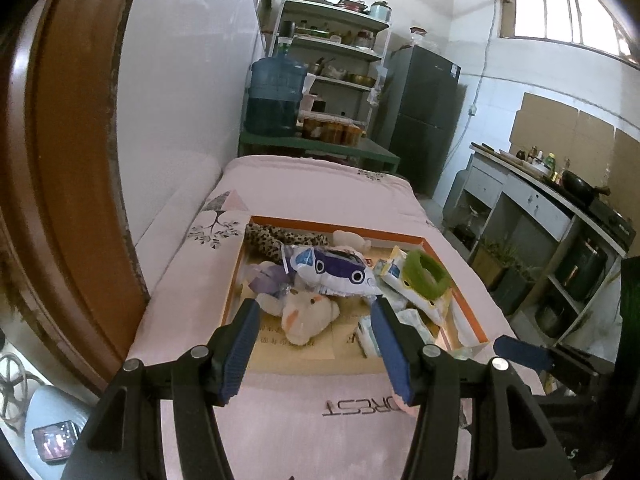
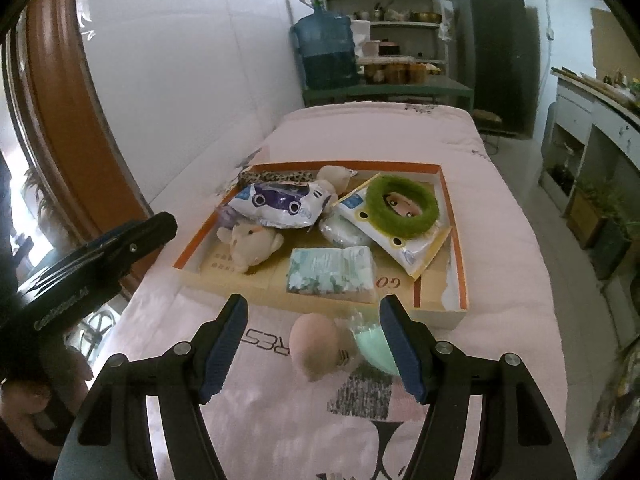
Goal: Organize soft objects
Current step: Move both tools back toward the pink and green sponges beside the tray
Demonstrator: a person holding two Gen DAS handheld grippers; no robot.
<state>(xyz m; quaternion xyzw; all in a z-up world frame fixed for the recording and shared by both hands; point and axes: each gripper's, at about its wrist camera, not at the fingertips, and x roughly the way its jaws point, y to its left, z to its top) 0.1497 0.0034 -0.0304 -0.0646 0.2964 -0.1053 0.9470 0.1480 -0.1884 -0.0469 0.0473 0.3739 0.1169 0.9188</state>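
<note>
A shallow cardboard box with an orange rim [image 1: 340, 225] [image 2: 448, 200] lies on a pink bedspread. In it lie a cream plush toy [image 1: 306, 317] [image 2: 250, 246], a white-and-purple car pillow [image 1: 334, 272] [image 2: 276, 200], a green fuzzy ring [image 1: 426, 274] [image 2: 402, 206], a leopard-print piece [image 1: 268, 240] and wipes packets [image 2: 330, 270]. My left gripper [image 1: 314, 340] is open above the box's near edge, empty. My right gripper [image 2: 314, 344] is open over a pink doll with a mint body [image 2: 320, 346], which lies on the bedspread before the box, between the jaws but not gripped.
A white tiled wall and brown door frame [image 1: 60, 160] run along the left. Beyond the bed stand a green bench with a blue water jug [image 1: 276, 96], shelves and a dark fridge [image 1: 424, 116]. A kitchen counter [image 1: 552, 196] lines the right side.
</note>
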